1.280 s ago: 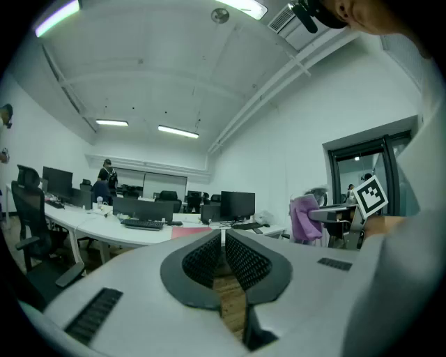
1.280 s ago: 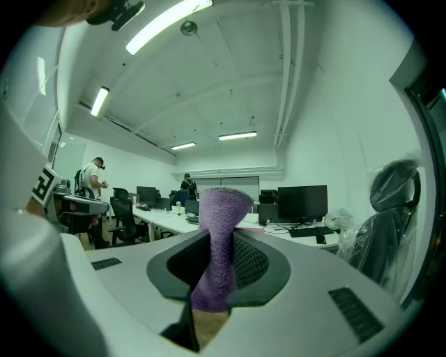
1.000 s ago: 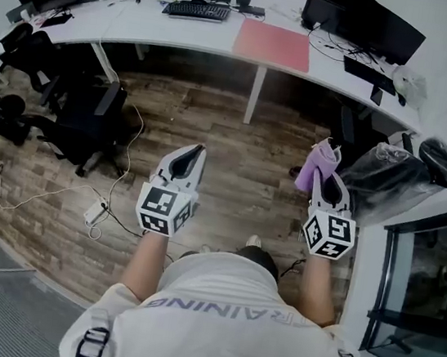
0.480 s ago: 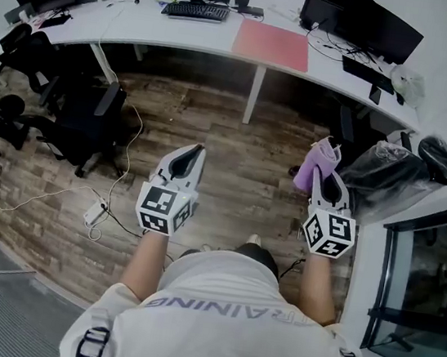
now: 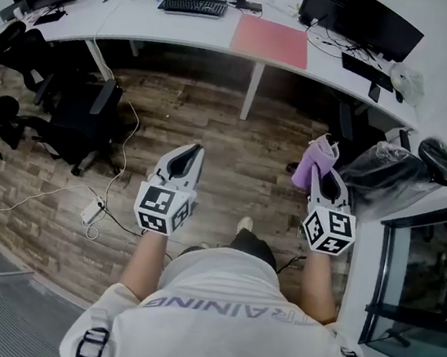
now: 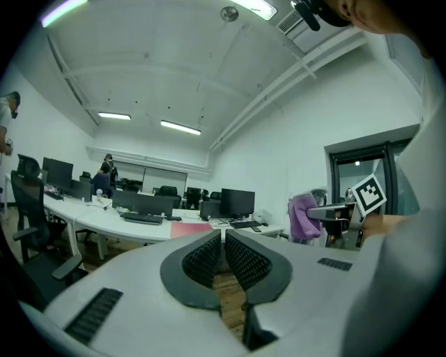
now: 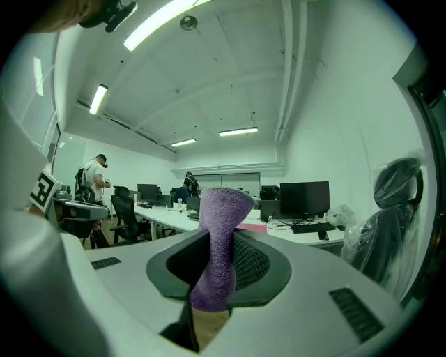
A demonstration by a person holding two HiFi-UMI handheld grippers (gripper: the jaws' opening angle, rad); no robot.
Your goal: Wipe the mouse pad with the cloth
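Office chair (image 5: 84,113) parked far left on wood floor (image 5: 234,159). Left gripper (image 5: 197,150) held out over floor, jaws pressed together, nothing between. On white bench (image 5: 130,24) up ahead: keyboard (image 5: 194,6), then pink mouse pad (image 5: 271,40) just right of it, well apart from both grippers. Right gripper (image 5: 323,173) held level with left, clamped on purple cloth (image 5: 315,155); cloth stuck up past the tips, folded over at top. Dark monitor (image 5: 369,21) behind, far right on bench.
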